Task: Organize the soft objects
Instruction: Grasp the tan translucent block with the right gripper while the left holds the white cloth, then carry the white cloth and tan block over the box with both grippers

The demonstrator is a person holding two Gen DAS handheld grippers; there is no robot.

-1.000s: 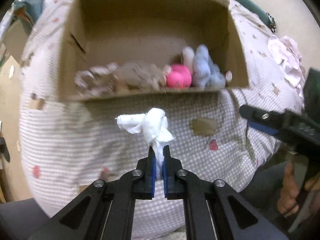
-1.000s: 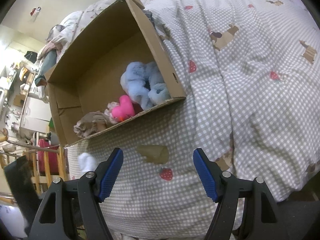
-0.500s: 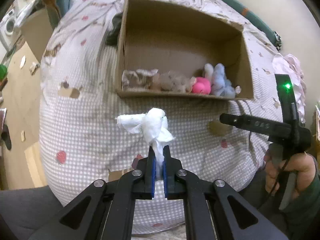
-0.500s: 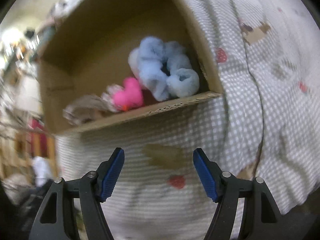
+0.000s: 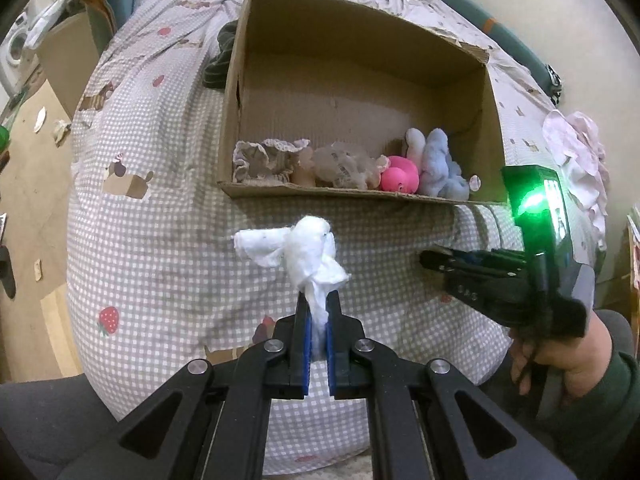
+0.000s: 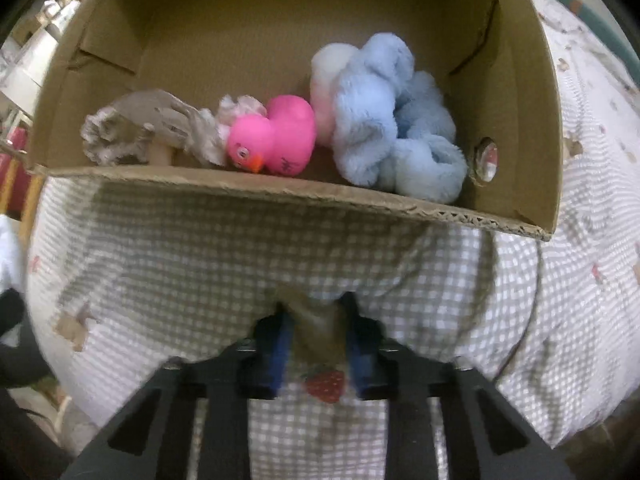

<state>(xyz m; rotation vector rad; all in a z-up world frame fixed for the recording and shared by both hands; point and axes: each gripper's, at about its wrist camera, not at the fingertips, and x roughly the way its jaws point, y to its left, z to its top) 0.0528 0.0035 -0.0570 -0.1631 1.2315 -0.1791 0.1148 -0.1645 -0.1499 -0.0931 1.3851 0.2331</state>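
Observation:
My left gripper (image 5: 317,304) is shut on a white soft cloth toy (image 5: 304,252) and holds it in the air in front of the cardboard box (image 5: 360,196) on the checked bedspread. In the box lie a grey frilly cloth (image 5: 264,160), a pink rubber duck (image 6: 276,140) and a light blue plush (image 6: 396,128). My right gripper (image 6: 316,320) is narrowed, with a fold of the bedspread (image 6: 200,272) between its blue pads, just below the box's near wall; motion blur hides whether it grips. It also shows in the left wrist view (image 5: 472,268) at the right.
The box's near wall (image 6: 280,190) is low. A pink-white garment (image 5: 580,152) lies at the bed's right edge. A dark garment (image 5: 220,60) lies left of the box. Floor and another carton (image 5: 68,64) are at the far left.
The left gripper has drawn back from the box with the white toy still held. The right gripper has moved toward the box and its fingers have closed in from wide open.

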